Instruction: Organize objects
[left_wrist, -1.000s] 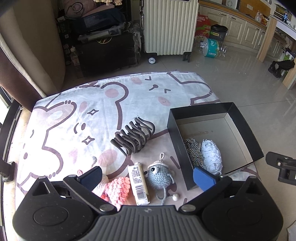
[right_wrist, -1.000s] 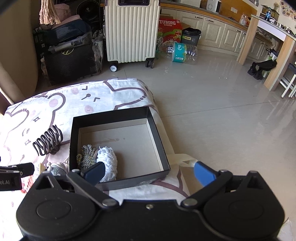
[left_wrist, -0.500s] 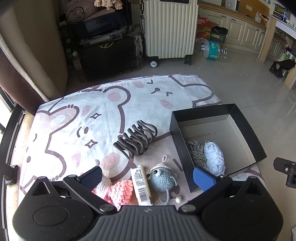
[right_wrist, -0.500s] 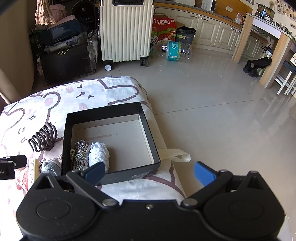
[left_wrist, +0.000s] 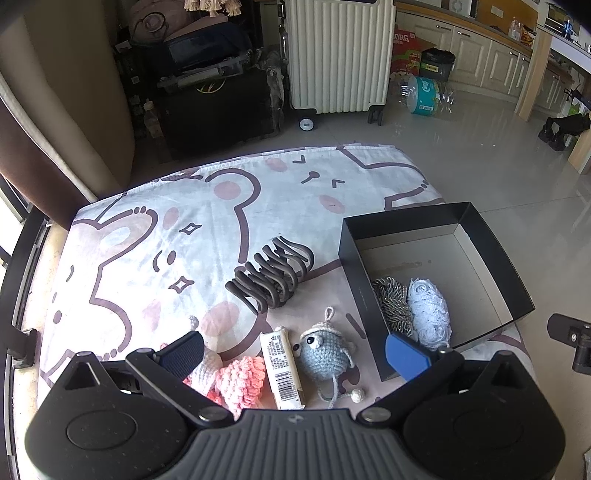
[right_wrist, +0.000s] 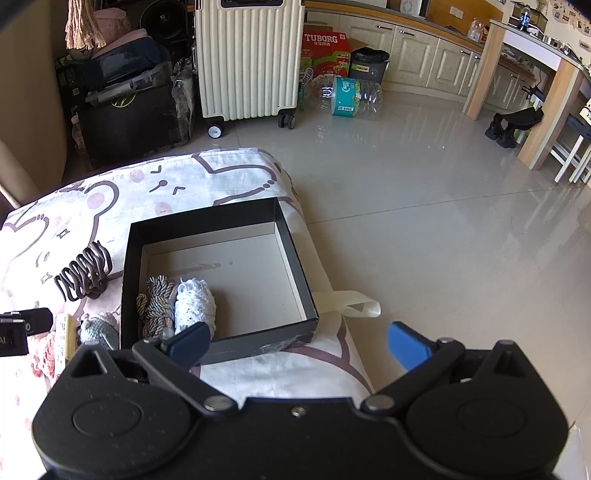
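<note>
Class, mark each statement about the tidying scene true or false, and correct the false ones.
1. Two bundles of cord or lace lie inside the black box. True.
2. The hair claw clip is in the box. False: it lies on the cloth, outside.
3. The left gripper holds the blue crochet toy. False: its jaws are open and empty.
4. The right gripper is open. True.
</note>
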